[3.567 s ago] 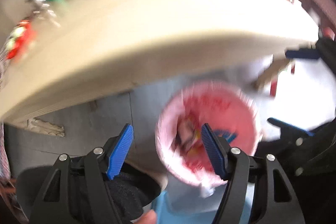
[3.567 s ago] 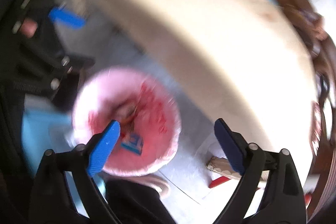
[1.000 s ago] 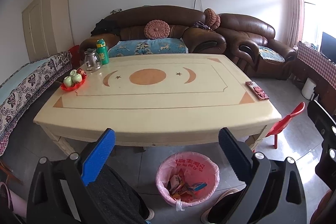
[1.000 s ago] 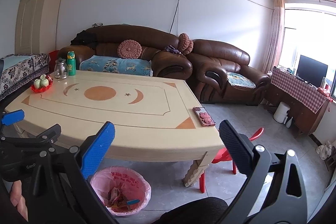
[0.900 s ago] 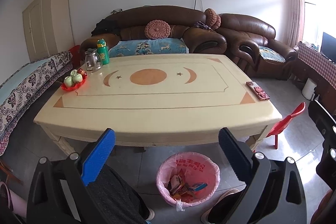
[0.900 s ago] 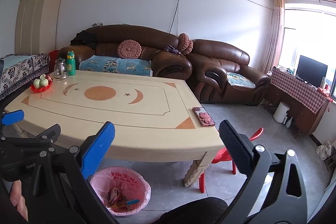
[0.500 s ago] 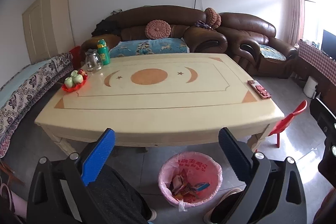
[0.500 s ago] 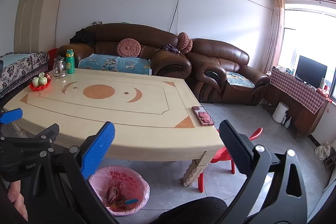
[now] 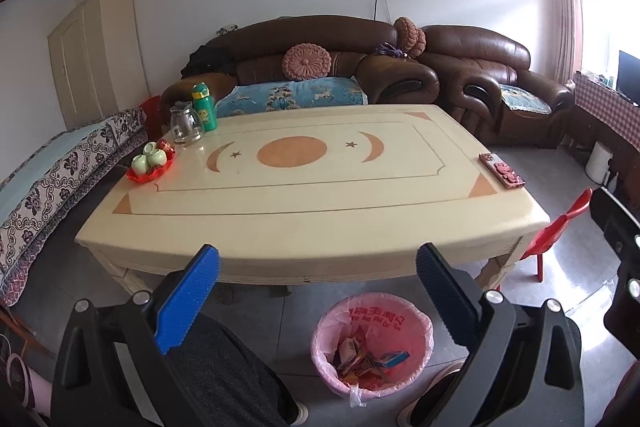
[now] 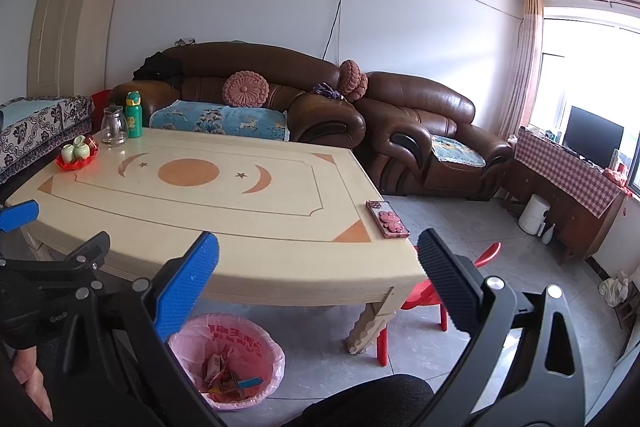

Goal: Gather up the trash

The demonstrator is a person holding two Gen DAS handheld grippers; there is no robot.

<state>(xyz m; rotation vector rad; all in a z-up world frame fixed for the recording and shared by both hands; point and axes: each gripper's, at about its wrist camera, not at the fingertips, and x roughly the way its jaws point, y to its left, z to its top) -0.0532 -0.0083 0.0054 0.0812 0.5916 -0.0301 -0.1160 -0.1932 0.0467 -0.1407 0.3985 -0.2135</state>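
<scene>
A bin with a pink liner [image 9: 416, 315] stands on the floor in front of the cream table [image 9: 320, 219]; wrappers and a blue packet [image 9: 394, 357] lie inside it. It also shows in the right wrist view [image 10: 256, 339]. My left gripper [image 9: 318, 273] is open and empty, held above the bin and level with the table's near edge. My right gripper [image 10: 318, 267] is open and empty, to the right of the left one, whose body [image 10: 48, 283] shows at that view's left edge.
On the table stand a red tray with green cups [image 9: 150, 163], a glass jug [image 9: 185, 125], a green bottle [image 9: 204, 107] and a phone in a pink case [image 9: 502, 171]. A red child's chair [image 10: 432, 303] stands by the table's right leg. Brown sofas [image 9: 360, 75] lie behind.
Since 3.6 s ago both grippers rose from close over the bin to a raised view across the table. Over the last second the view has only drifted slightly; both stay open.
</scene>
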